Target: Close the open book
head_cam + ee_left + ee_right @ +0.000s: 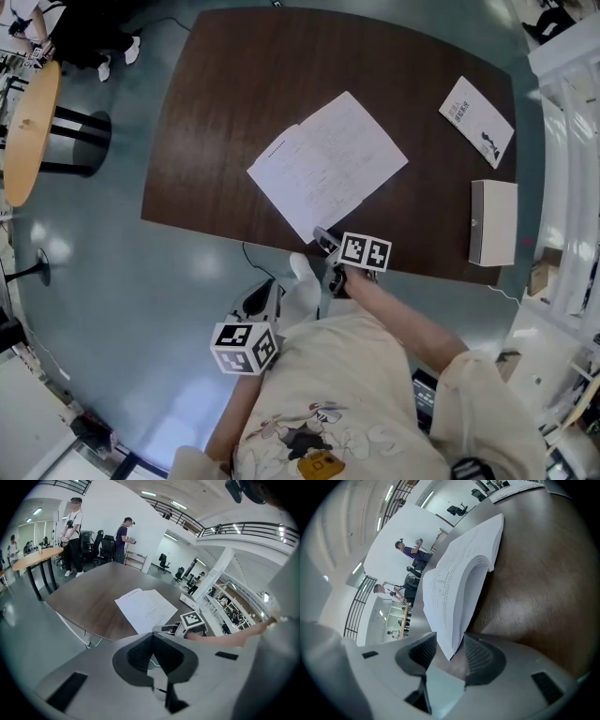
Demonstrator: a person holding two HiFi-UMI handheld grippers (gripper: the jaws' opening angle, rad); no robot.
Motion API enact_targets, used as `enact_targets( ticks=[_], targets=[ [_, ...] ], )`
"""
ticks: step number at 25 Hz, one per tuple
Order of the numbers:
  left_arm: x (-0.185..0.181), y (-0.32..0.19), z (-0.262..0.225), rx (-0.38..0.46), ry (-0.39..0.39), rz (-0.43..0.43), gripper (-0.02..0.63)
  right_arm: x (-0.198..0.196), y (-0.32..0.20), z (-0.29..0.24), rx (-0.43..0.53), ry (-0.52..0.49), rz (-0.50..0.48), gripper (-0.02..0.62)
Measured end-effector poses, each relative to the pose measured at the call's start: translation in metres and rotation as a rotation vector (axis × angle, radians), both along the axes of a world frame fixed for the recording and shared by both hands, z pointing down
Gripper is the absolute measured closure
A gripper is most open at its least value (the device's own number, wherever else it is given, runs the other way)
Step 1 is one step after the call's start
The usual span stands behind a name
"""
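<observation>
The open book (328, 159) lies with its white pages up in the middle of the dark wooden table (225, 94). My right gripper (323, 240) is at the table's near edge, by the book's near corner. In the right gripper view the jaws of the right gripper (449, 644) stand open with that corner of the book (454, 573) between the pads, the pages bulging upward. My left gripper (298, 274) hangs off the table, close to my body, shut and empty. The left gripper view shows the left gripper (152, 637), the book (145, 607) and the right gripper (165, 629) beyond it.
A thin white booklet (476, 120) lies at the table's far right, a white box (494, 222) at its right edge. A round wooden table (28, 131) stands to the left. People (72, 536) stand beyond the table's far end.
</observation>
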State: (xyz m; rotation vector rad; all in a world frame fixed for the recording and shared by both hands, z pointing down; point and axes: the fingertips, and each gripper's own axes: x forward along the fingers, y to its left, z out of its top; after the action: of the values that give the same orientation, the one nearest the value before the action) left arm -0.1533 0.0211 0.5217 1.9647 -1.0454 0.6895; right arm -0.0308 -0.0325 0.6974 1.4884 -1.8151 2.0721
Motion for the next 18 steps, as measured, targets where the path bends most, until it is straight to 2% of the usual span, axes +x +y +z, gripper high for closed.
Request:
enact_targets(
  ticks=[2, 4, 6, 9, 12, 18],
  targets=[
    [0.001, 0.0, 0.0, -0.002, 0.004, 0.0, 0.6, 0.003, 0.001, 0.003, -0.021, -0.018, 0.017, 0.435],
    [0.004, 0.0, 0.001, 0.0, 0.005, 0.009, 0.6, 0.007, 0.003, 0.006, -0.039, -0.027, 0.029, 0.503],
    [0.007, 0.0, 0.002, -0.005, 0.008, 0.023, 0.6, 0.009, 0.004, 0.005, -0.042, -0.034, 0.031, 0.54],
    [0.013, 0.002, 0.008, -0.033, 0.034, 0.057, 0.6, 0.01, 0.004, 0.0, -0.036, -0.052, 0.031, 0.555],
    [0.024, 0.005, 0.017, -0.075, 0.095, 0.089, 0.6, 0.008, 0.004, -0.011, -0.023, -0.075, 0.034, 0.558],
    [0.042, -0.006, 0.046, -0.163, 0.23, 0.048, 0.598, 0.005, 0.003, -0.034, 0.005, -0.113, 0.033, 0.562]
  ],
)
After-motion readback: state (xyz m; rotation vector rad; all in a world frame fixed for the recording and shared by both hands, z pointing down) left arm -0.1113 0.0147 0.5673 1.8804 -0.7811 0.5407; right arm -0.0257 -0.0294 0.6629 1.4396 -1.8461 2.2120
